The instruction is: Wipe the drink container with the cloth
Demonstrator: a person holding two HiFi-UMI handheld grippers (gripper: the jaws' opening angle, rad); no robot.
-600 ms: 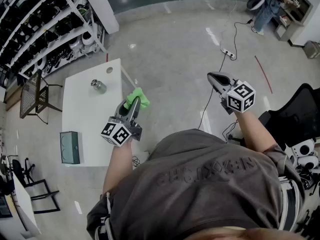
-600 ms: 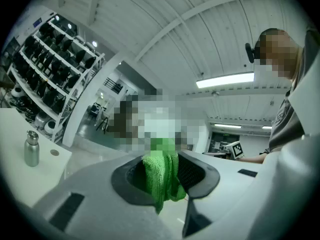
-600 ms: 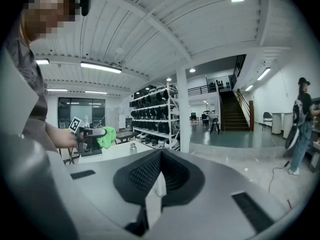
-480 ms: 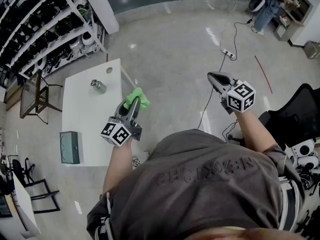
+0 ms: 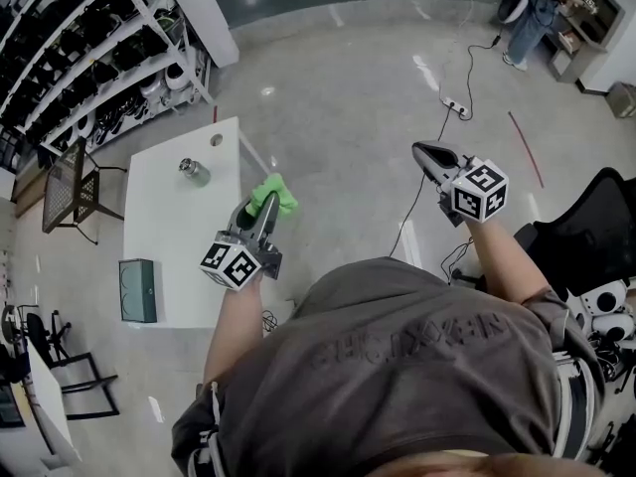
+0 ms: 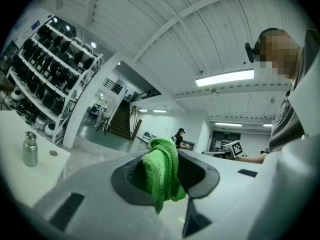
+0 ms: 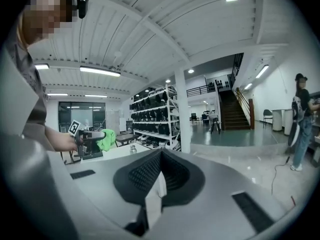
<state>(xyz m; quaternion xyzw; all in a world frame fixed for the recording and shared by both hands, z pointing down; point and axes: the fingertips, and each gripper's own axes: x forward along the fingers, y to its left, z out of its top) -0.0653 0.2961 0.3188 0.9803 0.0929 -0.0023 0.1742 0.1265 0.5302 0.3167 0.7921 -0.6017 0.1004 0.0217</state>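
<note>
Nothing has shifted in the last half second: against the white table (image 5: 174, 237), both grippers sit where they were, so the wipe has not begun and the approach is all ahead of you. Your left gripper (image 5: 261, 209) hangs by the table's right edge in the head view, jaws pinching the green cloth (image 5: 275, 197), which droops from the tips. Your right gripper (image 5: 425, 153) is well off to the right of the table over the floor, jaws pressed together on nothing. The drink container (image 5: 195, 171) stands upright near the table's far end, well apart from the cloth. Beyond that far end stands the shelving rack (image 5: 89, 48) and a chair (image 5: 65, 192) sits at the left side; the green box (image 5: 138, 291) is at the near-left edge. The tabletop between cloth and container looks open.
</note>
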